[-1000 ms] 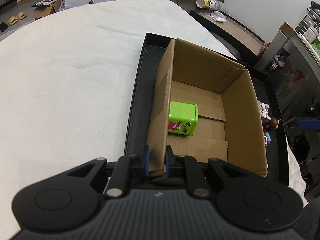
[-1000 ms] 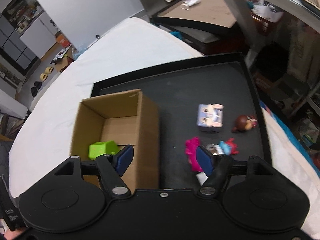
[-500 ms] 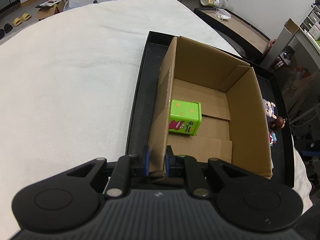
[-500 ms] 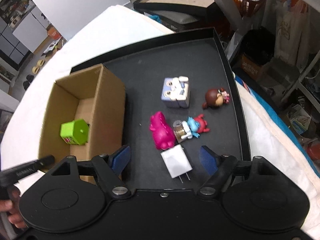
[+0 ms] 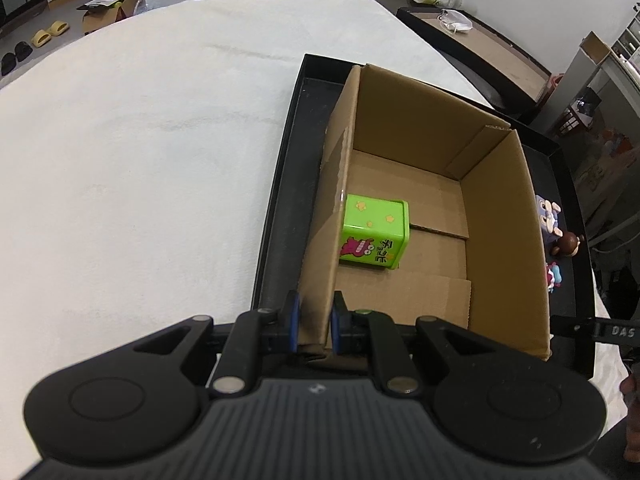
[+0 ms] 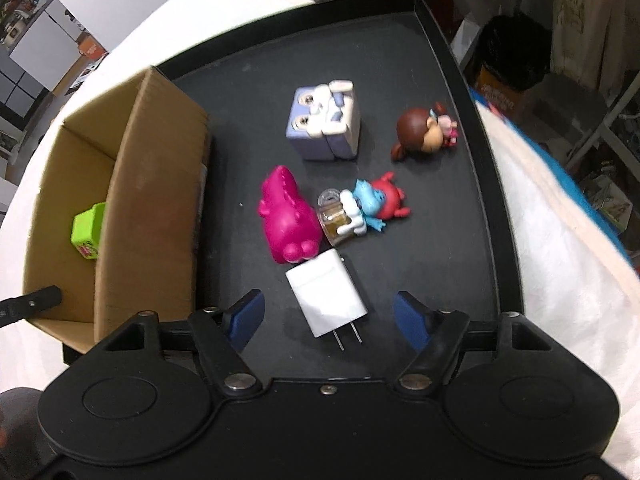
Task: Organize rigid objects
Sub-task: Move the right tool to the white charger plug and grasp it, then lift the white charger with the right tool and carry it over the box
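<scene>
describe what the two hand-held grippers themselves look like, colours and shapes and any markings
Both hand-held grippers, the left and the right, are matte black plastic with blue pads on two fingers. Each body has two rounded lobes with circular recesses, angular linkage arms and silver pivot screws. The left body has a ribbed top. White letters "DAS" mark a black bar at the frame edge.

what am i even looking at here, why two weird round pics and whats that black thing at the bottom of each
No robot here: a person holds a two-finger claw in each hand, each with a wide-angle camera looking along its fingers. The black shape is the claw itself.

Left view: the left claw is shut on the wall of a cardboard box holding a green tin.

Right view: the right claw holds nothing, its jaws closing either side of a white charger on a black tray. Beyond lie a pink toy and small figurines.
</scene>
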A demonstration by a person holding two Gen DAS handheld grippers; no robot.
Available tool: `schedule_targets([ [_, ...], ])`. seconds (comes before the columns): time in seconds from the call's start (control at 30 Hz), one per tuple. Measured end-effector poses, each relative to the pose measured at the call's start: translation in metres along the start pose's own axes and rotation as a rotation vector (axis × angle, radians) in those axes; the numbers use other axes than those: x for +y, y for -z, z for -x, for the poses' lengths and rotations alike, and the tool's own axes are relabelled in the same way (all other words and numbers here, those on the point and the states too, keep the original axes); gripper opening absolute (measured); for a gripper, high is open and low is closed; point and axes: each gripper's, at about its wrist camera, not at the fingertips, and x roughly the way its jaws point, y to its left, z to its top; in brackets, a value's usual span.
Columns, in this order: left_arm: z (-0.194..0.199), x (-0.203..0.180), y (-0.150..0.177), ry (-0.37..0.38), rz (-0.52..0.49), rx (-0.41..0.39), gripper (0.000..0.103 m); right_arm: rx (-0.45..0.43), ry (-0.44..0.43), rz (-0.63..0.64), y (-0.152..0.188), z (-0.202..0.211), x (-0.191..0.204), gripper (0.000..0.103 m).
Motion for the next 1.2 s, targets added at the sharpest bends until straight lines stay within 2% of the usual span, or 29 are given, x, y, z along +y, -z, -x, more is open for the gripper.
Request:
schedule_targets([
  [0.07,-0.001,-0.001,0.000,-0.006,-0.007,0.003,0.013,-0.008,-0.010,0.005,0.001,-0.006,0.001,0.069],
  [0.17,-0.001,-0.004,-0.001,-0.017,-0.014,0.007,0.013,-0.004,0.049,0.062,0.003,-0.018,0.008,0.065],
  [0.3,-0.004,-0.007,-0.001,-0.028,-0.018,0.011,0.013,0.023,0.071,0.097,0.007,-0.030,0.012,0.058],
  [0.43,-0.006,-0.010,0.000,-0.042,-0.018,0.007,0.013,-0.004,0.108,0.140,0.009,-0.032,0.018,0.056],
  [0.47,-0.007,-0.009,0.001,-0.041,-0.018,0.007,0.013,-0.008,0.110,0.145,0.010,-0.031,0.019,0.053],
  [0.5,-0.007,-0.009,0.001,-0.039,-0.016,0.007,0.013,-0.014,0.103,0.147,0.011,-0.030,0.019,0.039],
  [0.53,-0.007,-0.009,0.000,-0.037,-0.013,0.008,0.013,-0.013,0.100,0.142,0.011,-0.028,0.019,0.037],
  [0.73,-0.007,-0.004,0.000,-0.025,0.036,0.014,0.013,-0.005,0.056,0.077,0.009,-0.021,0.011,0.036],
  [1.2,-0.003,-0.001,0.002,-0.019,0.035,0.002,0.013,-0.089,0.034,0.107,-0.007,0.020,0.029,0.036],
])
